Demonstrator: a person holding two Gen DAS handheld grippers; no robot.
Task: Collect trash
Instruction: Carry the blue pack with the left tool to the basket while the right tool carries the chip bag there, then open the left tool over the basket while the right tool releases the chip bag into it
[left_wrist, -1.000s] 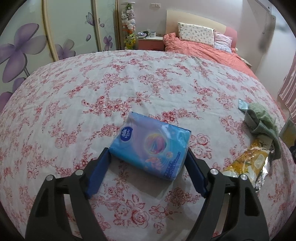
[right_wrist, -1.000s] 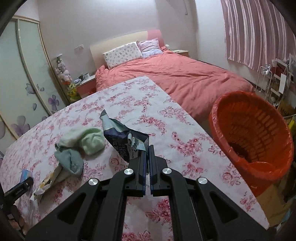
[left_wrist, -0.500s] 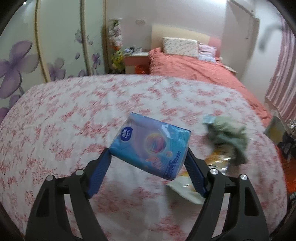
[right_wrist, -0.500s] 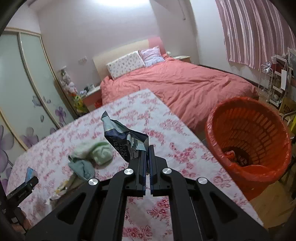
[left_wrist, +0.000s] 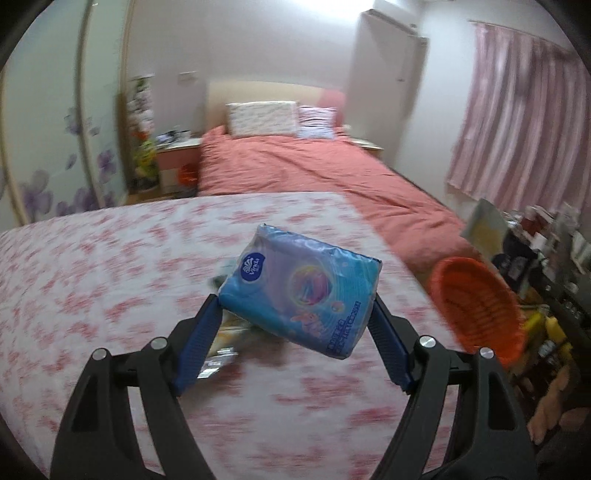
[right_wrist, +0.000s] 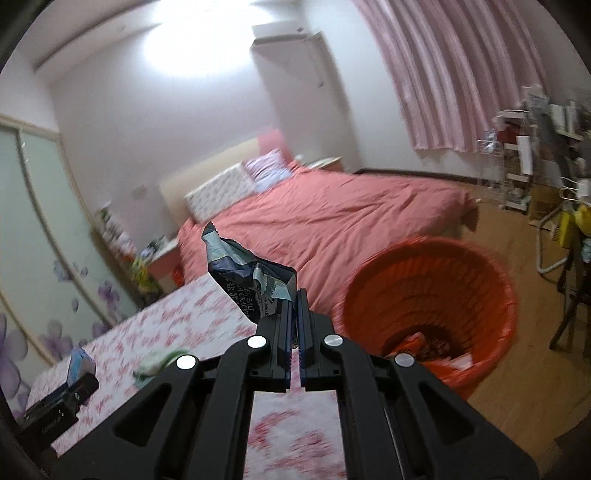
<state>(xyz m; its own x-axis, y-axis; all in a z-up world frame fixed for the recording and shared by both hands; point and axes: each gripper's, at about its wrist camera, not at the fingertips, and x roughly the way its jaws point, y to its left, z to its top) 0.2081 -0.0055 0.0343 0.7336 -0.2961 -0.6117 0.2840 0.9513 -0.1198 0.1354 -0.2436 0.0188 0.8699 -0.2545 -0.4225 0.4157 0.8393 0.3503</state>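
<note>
My left gripper (left_wrist: 295, 306) is shut on a blue tissue pack (left_wrist: 301, 290) and holds it above the floral-covered table (left_wrist: 110, 288). My right gripper (right_wrist: 293, 301) is shut on a crumpled dark snack wrapper (right_wrist: 247, 275), held up near the orange basket (right_wrist: 428, 295), which has some trash at its bottom. The basket also shows at the right of the left wrist view (left_wrist: 480, 302). A yellow wrapper (left_wrist: 221, 332) lies on the table under the tissue pack. The left gripper with the pack shows at the lower left of the right wrist view (right_wrist: 74, 373).
A green cloth (right_wrist: 159, 363) lies on the table. A bed with a red cover (left_wrist: 306, 177) stands beyond the table. Cluttered shelves (right_wrist: 535, 177) and a chair stand at the right on the wooden floor (right_wrist: 517, 384). Wardrobe doors (left_wrist: 55, 147) are at the left.
Both grippers have risen and swung right toward the orange basket, each still holding its item. The basket has come into the left wrist view.
</note>
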